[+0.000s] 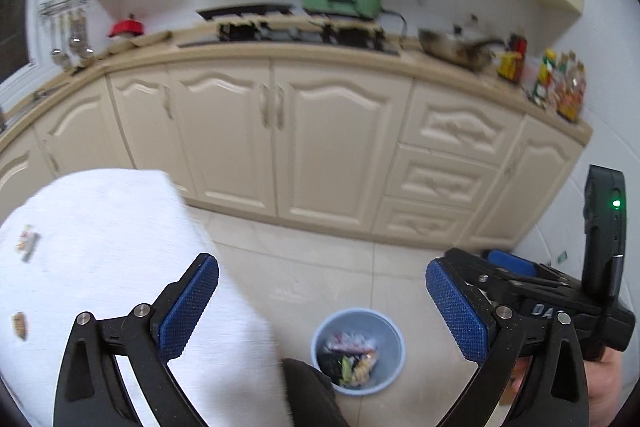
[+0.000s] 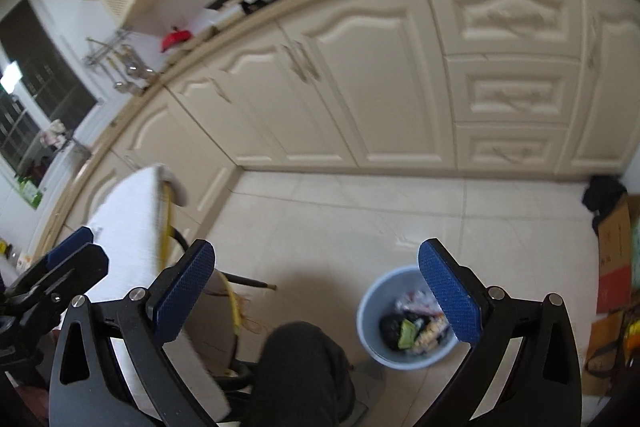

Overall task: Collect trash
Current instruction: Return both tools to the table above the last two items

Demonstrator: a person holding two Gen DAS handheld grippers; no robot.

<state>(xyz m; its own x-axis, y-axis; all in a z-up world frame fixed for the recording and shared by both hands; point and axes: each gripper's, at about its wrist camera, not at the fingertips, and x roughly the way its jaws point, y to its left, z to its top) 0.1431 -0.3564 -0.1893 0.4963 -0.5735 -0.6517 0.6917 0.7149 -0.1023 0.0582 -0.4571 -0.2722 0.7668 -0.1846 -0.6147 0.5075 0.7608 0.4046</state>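
A pale blue trash bin [image 1: 390, 343] [image 2: 370, 315] stands on the tiled floor below both grippers, with wrappers, a green scrap and a dark lump [image 2: 408, 327] inside. My left gripper [image 1: 324, 307] hangs above it, open, with nothing between its blue pads. My right gripper [image 2: 316, 293] is open and empty too, held above and just left of the bin. Each gripper shows in the other's view: the right one [image 1: 500, 267] at the right edge, the left one [image 2: 80, 251] at the left edge. Two small scraps [image 1: 26, 241] [image 1: 19, 325] lie on the white-clothed table [image 1: 100, 227].
The table [image 2: 128, 227] fills the left side, with a chair under it. A person's dark-trousered knee [image 2: 296, 367] is beside the bin. Cream kitchen cabinets [image 1: 328, 147] run along the back. Cardboard boxes [image 2: 616, 259] and a black bag [image 2: 604, 191] stand at the right.
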